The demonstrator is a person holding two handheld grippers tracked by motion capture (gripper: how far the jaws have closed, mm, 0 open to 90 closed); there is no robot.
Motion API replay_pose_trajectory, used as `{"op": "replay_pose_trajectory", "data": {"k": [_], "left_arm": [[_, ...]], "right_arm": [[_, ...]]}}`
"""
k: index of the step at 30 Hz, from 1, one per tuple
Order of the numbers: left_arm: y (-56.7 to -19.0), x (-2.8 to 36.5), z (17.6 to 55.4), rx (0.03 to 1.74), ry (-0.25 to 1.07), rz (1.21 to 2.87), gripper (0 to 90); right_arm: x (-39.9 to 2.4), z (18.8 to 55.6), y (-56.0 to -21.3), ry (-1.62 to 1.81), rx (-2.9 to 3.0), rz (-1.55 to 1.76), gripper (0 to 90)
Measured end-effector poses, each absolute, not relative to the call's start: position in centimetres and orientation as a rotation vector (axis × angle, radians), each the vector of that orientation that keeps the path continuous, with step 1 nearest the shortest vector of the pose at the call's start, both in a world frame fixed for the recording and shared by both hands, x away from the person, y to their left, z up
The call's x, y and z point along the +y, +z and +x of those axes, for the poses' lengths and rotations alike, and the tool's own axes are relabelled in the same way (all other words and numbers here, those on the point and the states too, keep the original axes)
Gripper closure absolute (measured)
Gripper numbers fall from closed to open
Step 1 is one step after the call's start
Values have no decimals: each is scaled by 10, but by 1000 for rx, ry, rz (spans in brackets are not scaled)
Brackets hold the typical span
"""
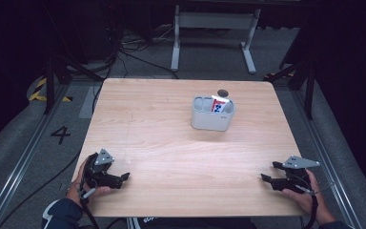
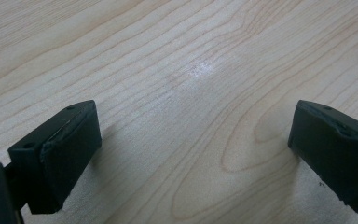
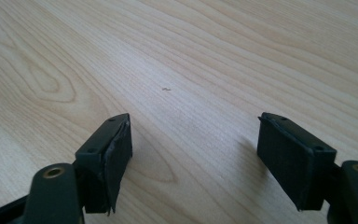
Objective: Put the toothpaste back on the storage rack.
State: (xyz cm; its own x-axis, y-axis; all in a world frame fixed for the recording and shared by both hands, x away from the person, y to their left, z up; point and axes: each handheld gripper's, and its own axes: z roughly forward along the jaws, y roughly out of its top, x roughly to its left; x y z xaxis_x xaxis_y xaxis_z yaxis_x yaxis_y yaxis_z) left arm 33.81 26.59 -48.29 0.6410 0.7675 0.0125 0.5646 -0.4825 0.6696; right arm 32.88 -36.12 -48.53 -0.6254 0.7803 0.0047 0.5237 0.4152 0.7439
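Note:
My left gripper [image 1: 123, 180] rests low over the front left of the wooden table [image 1: 162, 143], held in a hand. In the left gripper view its black jaws stand wide apart over bare wood, so the left gripper [image 2: 193, 123] is open and holds nothing. My right gripper [image 1: 268, 171] sits at the front right, pointing inward. It is also open [image 3: 195, 133], with only wood grain and a tiny speck between its jaws.
A grey holder [image 1: 211, 119] with several compartments stands right of centre toward the far side. A white, red and blue packet [image 1: 218, 104] sticks up in it. A small dark round thing [image 1: 222, 92] shows just behind it. Beyond the table are cables and a white frame [image 1: 214, 21].

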Motion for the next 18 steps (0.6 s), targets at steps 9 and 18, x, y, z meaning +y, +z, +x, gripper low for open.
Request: {"op": "replay_pose_trajectory", "data": {"k": [9, 18], "left_arm": [[-483, 266, 338, 1037, 412, 2218, 28], [-483, 265, 337, 1043, 413, 2215, 28]], "right_arm": [[-362, 327, -486, 1047, 2323, 1129, 249], [-362, 329, -486, 1047, 2333, 1120, 222]]}}
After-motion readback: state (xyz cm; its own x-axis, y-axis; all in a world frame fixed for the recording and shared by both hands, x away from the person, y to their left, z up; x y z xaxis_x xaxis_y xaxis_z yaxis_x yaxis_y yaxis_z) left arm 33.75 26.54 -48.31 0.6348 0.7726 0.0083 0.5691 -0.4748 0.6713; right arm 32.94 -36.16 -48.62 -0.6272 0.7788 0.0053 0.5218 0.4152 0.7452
